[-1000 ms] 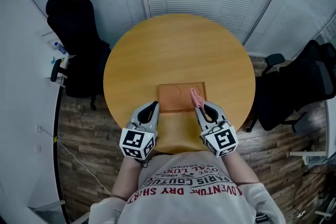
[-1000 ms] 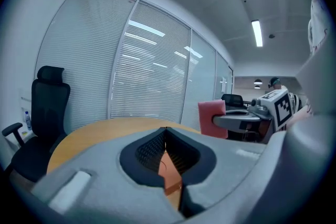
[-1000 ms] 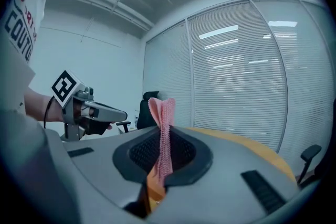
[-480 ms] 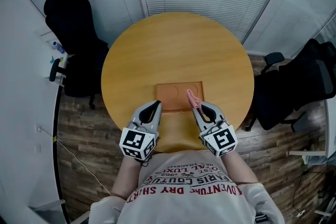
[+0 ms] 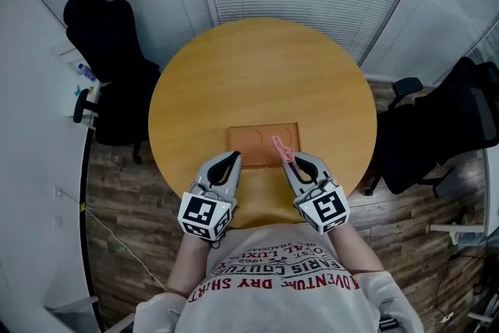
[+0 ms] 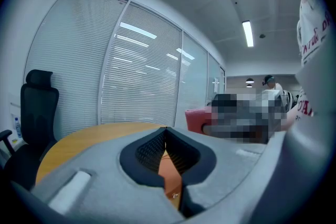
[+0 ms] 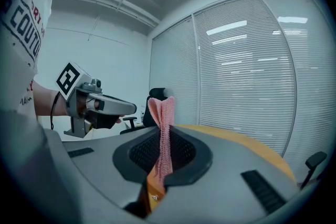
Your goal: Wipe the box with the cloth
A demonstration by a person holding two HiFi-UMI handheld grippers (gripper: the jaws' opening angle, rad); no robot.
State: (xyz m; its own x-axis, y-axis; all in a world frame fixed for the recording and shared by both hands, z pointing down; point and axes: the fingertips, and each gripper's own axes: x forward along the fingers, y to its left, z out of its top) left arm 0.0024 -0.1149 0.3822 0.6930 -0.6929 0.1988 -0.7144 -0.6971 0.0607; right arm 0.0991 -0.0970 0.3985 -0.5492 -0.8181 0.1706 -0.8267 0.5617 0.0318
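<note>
Both jaws of the right gripper (image 5: 287, 160) are clamped on the pink cloth (image 5: 278, 147), which is held upright over the flat box (image 5: 257, 138) on the near side of the table (image 5: 257, 66), ready for wiping. The left gripper (image 5: 232, 157), closed on nothing, is set by the box's near left corner, likely to steady it.

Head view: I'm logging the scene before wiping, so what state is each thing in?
Box: flat on the table, near its front edge.
Cloth: pinched in the right gripper, end poking out past the jaws.
Left gripper: jaws together, holding nothing.
Right gripper: shut on the cloth.
</note>
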